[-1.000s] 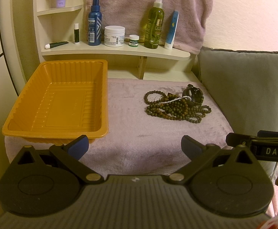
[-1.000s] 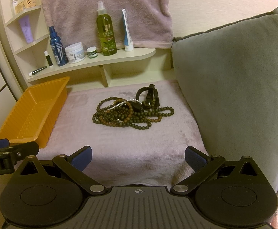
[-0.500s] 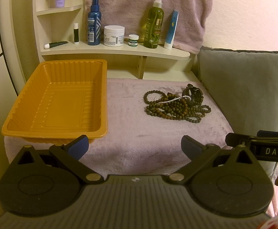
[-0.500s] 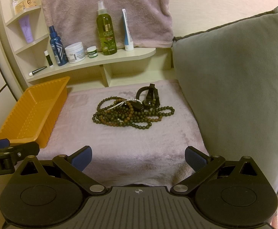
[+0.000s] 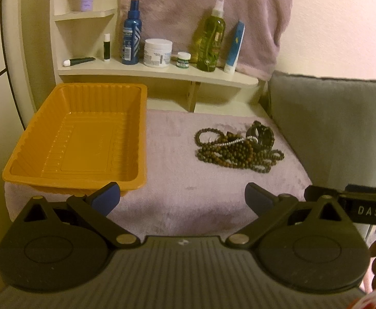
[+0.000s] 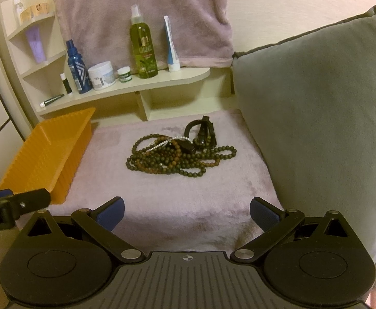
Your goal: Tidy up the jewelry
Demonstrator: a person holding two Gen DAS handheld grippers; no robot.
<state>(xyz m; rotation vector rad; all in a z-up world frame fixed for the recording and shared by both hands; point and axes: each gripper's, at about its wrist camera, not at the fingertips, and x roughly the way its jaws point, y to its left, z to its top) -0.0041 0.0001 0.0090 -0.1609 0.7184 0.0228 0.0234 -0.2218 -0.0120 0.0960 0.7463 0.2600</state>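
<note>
A tangled heap of dark bead necklaces (image 5: 236,152) (image 6: 177,158) lies on the pale pink cloth, with a thin silver chain (image 6: 162,143) across it and a black strap piece (image 6: 200,132) at its far right side. An orange plastic tray (image 5: 84,139) (image 6: 48,152) stands to the left of the heap, nothing in it. My left gripper (image 5: 182,199) is open, held back near the cloth's front edge, with nothing between its blue pads. My right gripper (image 6: 186,212) is open too, well short of the heap.
A grey cushion (image 6: 316,116) (image 5: 337,123) walls off the right side. Behind the cloth a cream shelf (image 5: 157,73) holds bottles, a white jar and tubes, with a pink towel (image 6: 141,13) hanging above. Each gripper's body shows at the other view's edge.
Almost nothing differs; both views have shifted very slightly, and the jewelry and tray have stayed put.
</note>
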